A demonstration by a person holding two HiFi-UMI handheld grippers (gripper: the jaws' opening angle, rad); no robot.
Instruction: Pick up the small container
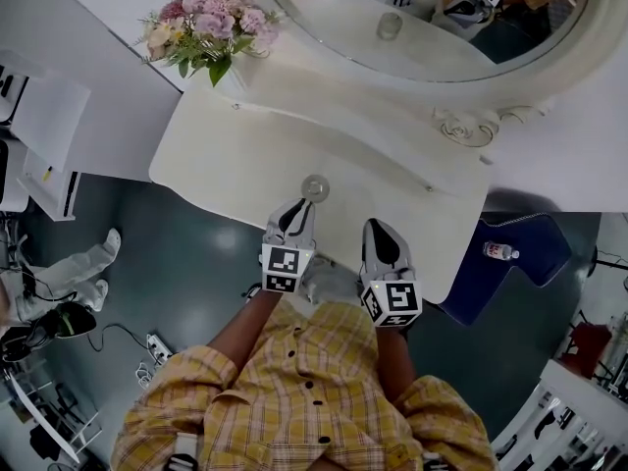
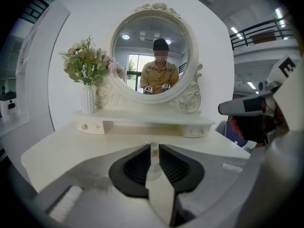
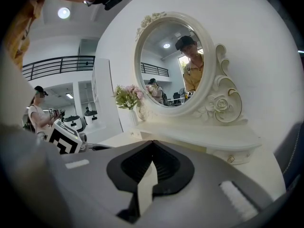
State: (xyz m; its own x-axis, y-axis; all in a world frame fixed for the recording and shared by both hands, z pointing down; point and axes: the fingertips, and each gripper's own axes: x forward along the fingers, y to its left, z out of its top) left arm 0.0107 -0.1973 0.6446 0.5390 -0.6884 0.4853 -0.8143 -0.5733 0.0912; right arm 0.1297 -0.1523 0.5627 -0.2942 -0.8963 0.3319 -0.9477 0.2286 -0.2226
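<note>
Right now the small container (image 1: 315, 186), a clear little jar, stands upright on the white counter (image 1: 226, 155), near its front edge and just ahead of the tips of my left tongs (image 1: 300, 207). In the left gripper view it lines up with the narrow gap between those jaws, which stand slightly apart, their ribbed pads pressing on nothing. My right tongs (image 1: 379, 232) hover just beside the left, over the counter's front edge, jaws closed together and empty. Farther back, a low shelf with small drawers (image 2: 142, 120) carries an oval mirror (image 2: 152, 56) in a carved white frame. A bunch of pink flowers (image 1: 208, 26) stands at the mirror's left.
</note>
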